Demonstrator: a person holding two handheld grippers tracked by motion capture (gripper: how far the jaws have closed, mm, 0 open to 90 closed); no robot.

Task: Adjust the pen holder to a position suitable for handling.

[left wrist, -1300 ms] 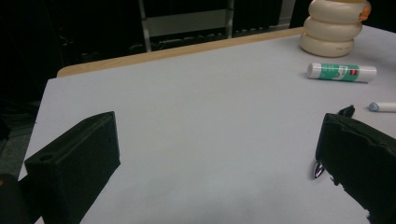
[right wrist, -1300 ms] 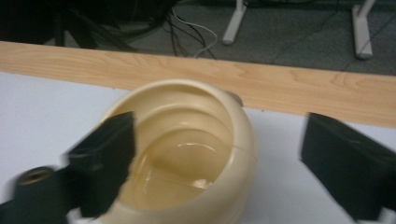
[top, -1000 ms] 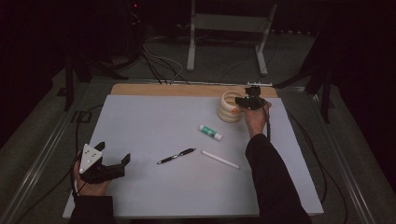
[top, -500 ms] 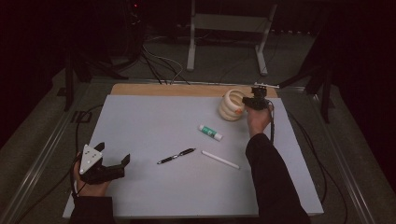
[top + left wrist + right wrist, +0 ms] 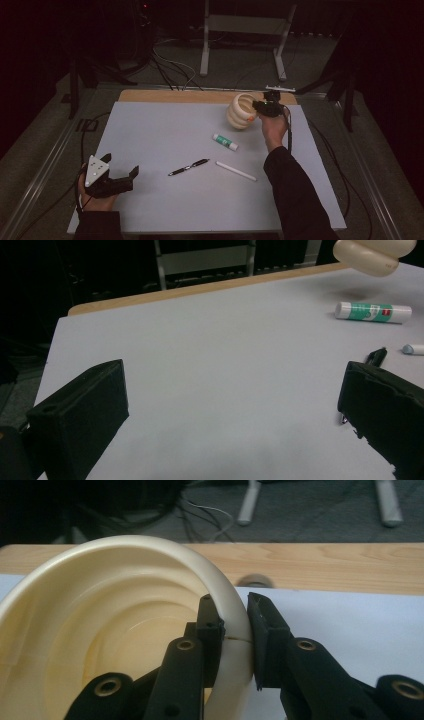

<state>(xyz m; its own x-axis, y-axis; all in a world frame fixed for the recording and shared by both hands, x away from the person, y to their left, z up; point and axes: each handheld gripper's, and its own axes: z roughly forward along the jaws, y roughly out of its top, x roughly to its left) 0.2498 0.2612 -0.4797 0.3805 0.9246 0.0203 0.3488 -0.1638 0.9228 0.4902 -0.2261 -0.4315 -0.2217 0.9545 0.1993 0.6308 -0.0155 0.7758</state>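
Observation:
A cream ribbed bowl point(image 5: 239, 112) hangs tilted just above the far right of the pale mat, its opening turned toward the right hand. My right gripper point(image 5: 260, 106) is shut on its rim. In the right gripper view one jaw presses inside the rim and one outside, at the right gripper point(image 5: 235, 616) on the bowl point(image 5: 110, 630). My left gripper point(image 5: 121, 165) rests open at the near left with nothing between its jaws. Over the bare mat, the left gripper point(image 5: 234, 372) faces the bowl point(image 5: 372, 255) at upper right.
A green and white glue stick point(image 5: 225, 142) point(image 5: 372, 312), a black pen point(image 5: 188, 167) point(image 5: 376, 356) and a white stick point(image 5: 235, 171) lie mid-mat. The table's wooden edge point(image 5: 170, 96) runs along the back. Cables trail on the floor beyond.
The right gripper has closed on the bowl's rim and lifted it, tipping it off the mat. The left hand has not moved.

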